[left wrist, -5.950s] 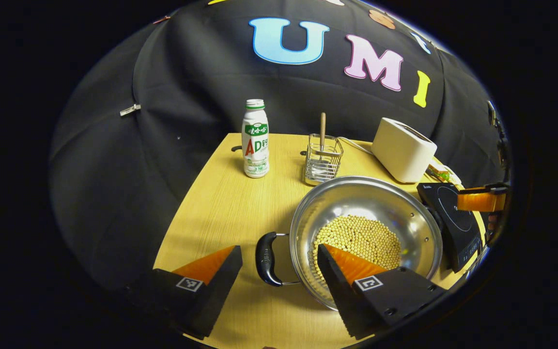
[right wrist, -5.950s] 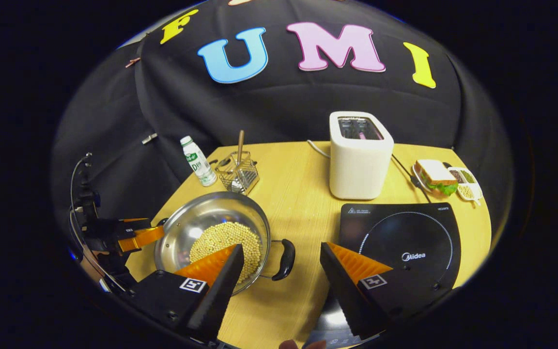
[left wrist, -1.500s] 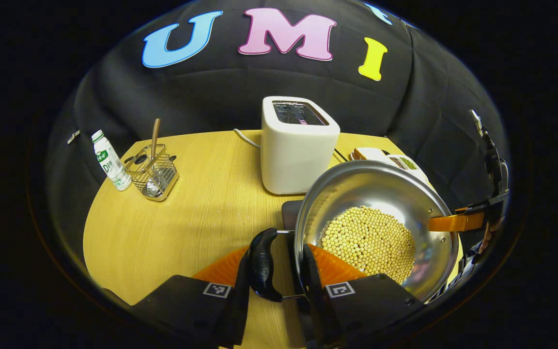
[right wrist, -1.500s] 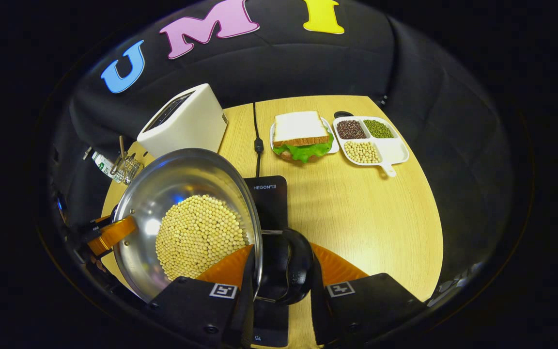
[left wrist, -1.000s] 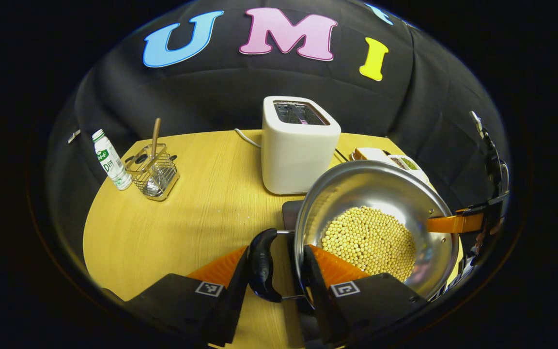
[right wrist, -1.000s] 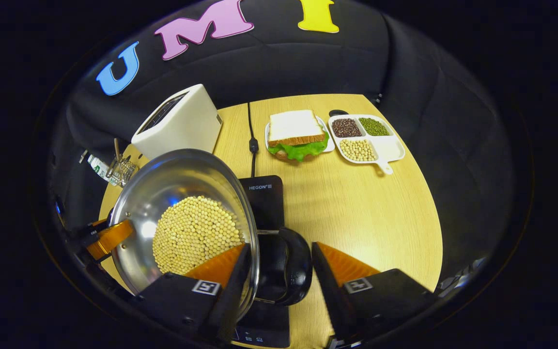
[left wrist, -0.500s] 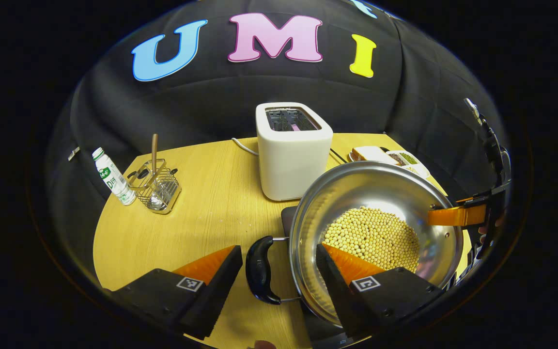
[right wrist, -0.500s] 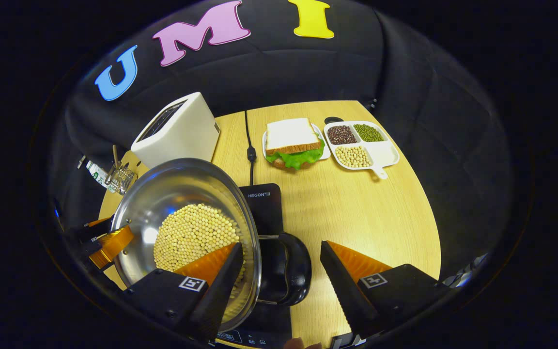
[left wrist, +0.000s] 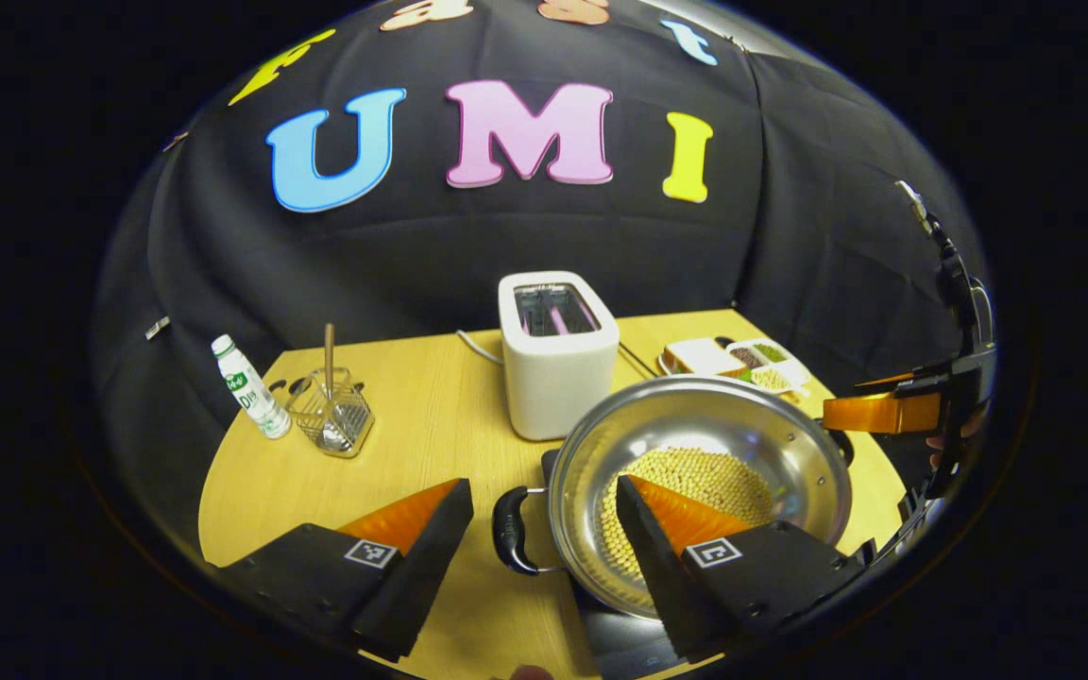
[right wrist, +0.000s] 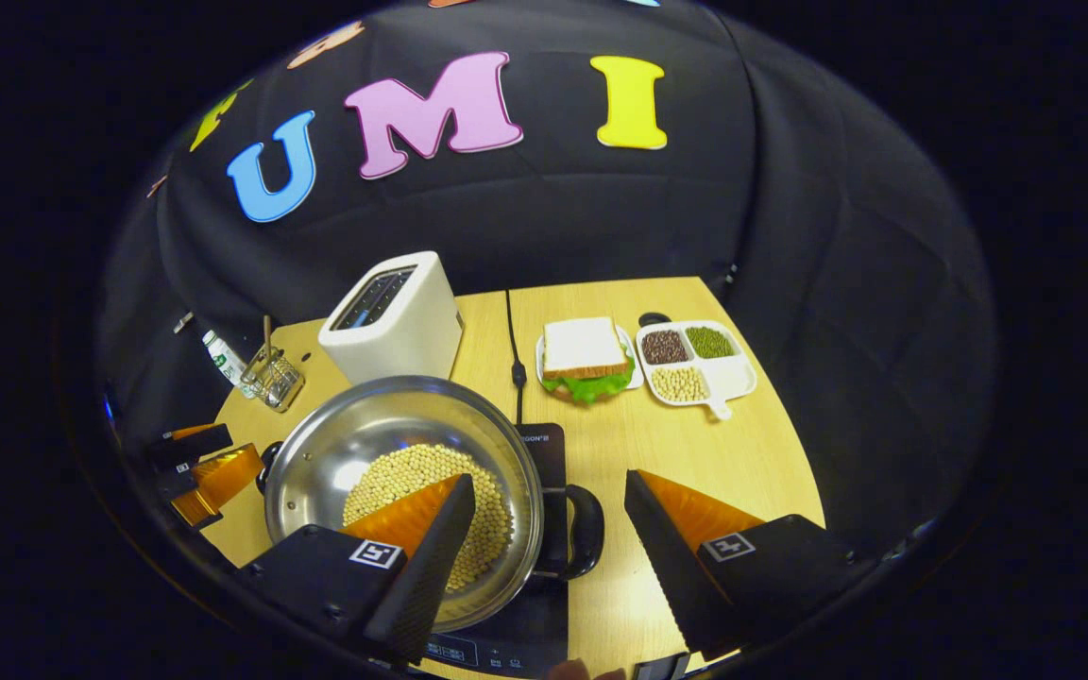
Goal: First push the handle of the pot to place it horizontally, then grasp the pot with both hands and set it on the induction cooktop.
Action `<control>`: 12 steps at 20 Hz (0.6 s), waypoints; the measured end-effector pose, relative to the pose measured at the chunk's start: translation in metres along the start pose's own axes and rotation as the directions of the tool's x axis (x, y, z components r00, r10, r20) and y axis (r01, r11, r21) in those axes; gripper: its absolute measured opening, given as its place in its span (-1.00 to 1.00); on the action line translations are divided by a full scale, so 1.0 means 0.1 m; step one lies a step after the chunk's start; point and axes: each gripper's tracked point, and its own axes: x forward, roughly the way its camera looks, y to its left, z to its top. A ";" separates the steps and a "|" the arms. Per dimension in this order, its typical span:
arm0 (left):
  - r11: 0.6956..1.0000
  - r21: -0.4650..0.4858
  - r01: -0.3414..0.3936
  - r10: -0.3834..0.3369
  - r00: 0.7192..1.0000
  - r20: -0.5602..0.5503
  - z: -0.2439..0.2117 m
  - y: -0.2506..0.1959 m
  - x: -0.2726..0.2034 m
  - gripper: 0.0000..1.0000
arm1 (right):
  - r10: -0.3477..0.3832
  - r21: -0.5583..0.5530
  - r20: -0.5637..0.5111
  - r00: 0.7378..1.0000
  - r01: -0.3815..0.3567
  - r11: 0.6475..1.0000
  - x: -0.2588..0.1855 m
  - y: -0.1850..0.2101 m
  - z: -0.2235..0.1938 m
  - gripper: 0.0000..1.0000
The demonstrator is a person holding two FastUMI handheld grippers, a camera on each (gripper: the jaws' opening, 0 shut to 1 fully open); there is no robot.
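Table (right wrist: 676,453): one pot (right wrist: 355,453) (two handles), two parted grippers.

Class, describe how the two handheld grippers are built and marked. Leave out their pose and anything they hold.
The left gripper and the right gripper each have two wedge-shaped fingers with ribbed inner faces, tapering to narrow tips. Each finger's blocky base carries a small square black-and-white marker. In the left gripper view, a thin dark cable rises above the right gripper's body.

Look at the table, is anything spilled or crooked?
Nothing stands out. The pot sits level on the induction cooktop with its beans all inside, and the toaster stands upright.
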 end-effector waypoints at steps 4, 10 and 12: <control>1.000 -0.005 -0.004 0.005 0.994 0.111 0.30 -0.05 -0.34 0.91 | -0.001 -0.054 0.131 0.991 0.008 0.998 -0.38 0.08 0.32 0.98; 1.000 -0.002 0.010 -0.009 0.962 0.272 0.76 -0.13 -0.90 0.90 | 0.030 -0.082 0.308 0.951 -0.005 0.997 -1.02 0.26 0.74 0.98; 1.000 0.013 -0.008 0.003 0.948 0.319 0.88 -0.10 -1.10 0.90 | 0.037 -0.073 0.350 0.936 -0.012 0.997 -1.21 0.30 0.80 0.97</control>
